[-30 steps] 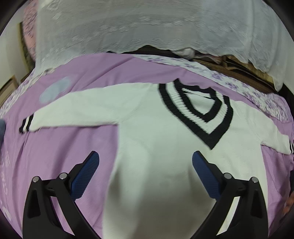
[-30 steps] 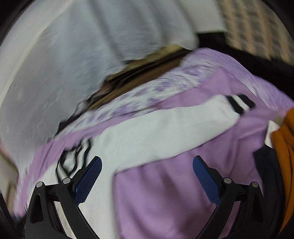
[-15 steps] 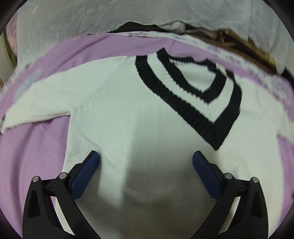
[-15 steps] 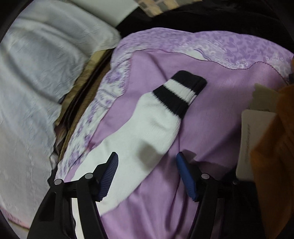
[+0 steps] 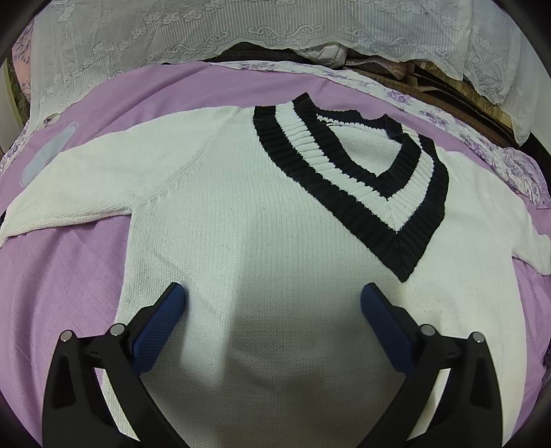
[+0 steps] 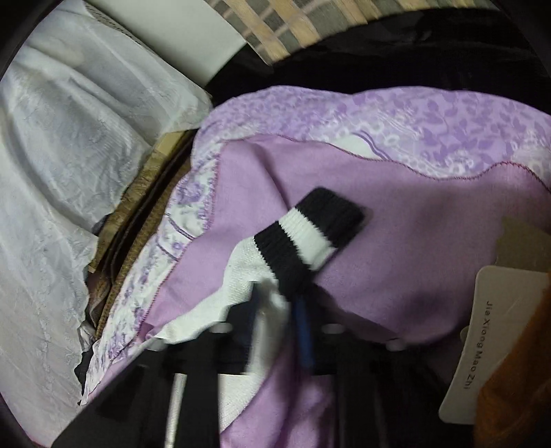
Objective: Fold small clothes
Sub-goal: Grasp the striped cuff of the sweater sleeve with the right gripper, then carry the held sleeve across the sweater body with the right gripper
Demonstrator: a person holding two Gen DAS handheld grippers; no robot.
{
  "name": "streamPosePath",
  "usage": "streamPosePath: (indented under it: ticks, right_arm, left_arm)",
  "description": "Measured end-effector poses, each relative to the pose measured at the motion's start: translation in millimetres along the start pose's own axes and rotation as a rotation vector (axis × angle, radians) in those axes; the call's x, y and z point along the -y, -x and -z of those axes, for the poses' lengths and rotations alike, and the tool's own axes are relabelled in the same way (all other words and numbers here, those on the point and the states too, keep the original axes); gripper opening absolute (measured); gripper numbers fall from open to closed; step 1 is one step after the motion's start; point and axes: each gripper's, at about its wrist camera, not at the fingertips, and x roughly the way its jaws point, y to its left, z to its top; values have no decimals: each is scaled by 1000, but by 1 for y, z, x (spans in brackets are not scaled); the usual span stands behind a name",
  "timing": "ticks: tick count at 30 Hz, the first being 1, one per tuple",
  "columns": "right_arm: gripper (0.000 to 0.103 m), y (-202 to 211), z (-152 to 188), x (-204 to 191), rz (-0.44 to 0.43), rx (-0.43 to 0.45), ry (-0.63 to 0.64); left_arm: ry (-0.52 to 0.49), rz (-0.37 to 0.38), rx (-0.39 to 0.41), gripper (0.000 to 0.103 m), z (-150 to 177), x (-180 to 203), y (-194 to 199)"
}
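A white knit sweater (image 5: 248, 220) with a black-and-white striped V-neck (image 5: 354, 172) lies flat, front up, on a purple bedspread (image 5: 62, 275). My left gripper (image 5: 272, 299) stands open, its blue pads resting low on the sweater's chest with nothing pinched. In the right wrist view, the sweater's sleeve (image 6: 248, 275) ends in a black-and-white striped cuff (image 6: 310, 234). My right gripper (image 6: 279, 310) is shut on the sleeve just behind the cuff, and the white knit bunches between the blue pads.
A white lace cover (image 5: 241, 31) hangs behind the bed, with dark clutter under it. A floral purple sheet (image 6: 413, 138) edges the bedspread. An orange garment (image 6: 516, 396) with a white paper tag (image 6: 482, 337) lies at the right.
My right gripper came over the sleeve and shut on it behind the cuff. My left gripper dropped onto the sweater's chest, then stayed still and open.
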Motion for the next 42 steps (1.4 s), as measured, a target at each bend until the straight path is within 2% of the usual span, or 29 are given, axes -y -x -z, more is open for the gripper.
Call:
streamPosePath:
  ticks: [3,5,7,8,10,12,13,15,18,20,23,27,32,42]
  right_arm:
    - [11,9,-1,-3,-45,32,24]
    - [12,13,-2,-4,-57,36,30]
    - [15,12,-3,-2,-43,30,18]
    - [21,9,-5,1,-18,31,1]
    - [23,4,-6,5,7,27,-20]
    - [21,4,-6,5,10,35,-14]
    - [15,6,-6,5,3,42,-13]
    - [13,13,-8,4,-21,73,-6]
    - [13,29,-9,-3,-59,120,19]
    - [13,38,-9,-5,-88,132,16]
    - [12,46,-9,-13,-126,128,30]
    - [12,58,-1,-46,-131,152,153]
    - [11,74,15,-89,-173,146,284]
    - [11,72,51,-139,-206,70,373]
  left_arm:
    - [-6,11,-12,99,-3,-2,2]
    - [-16,-10,-13,99,-7,-8,9]
    - [-3,-54,33,99,-14,-23,22]
    - [8,-66,49,99,-18,-31,27]
    - [40,-104,72,99,-25,-53,34]
    - [64,-161,73,99,-29,-76,34]
    - [73,-192,70,99,-29,-88,32]
    - [100,-239,69,99,-28,-110,27]
    - [181,-270,69,99,-24,-138,15]
    - [240,-269,40,99,-21,-151,2]
    - [201,-319,50,99,-19,-143,-1]
    - [129,-375,62,99,-16,-127,-4]
    - [145,-361,53,99,-18,-130,-8]
    - [138,-377,43,99,-17,-127,-10]
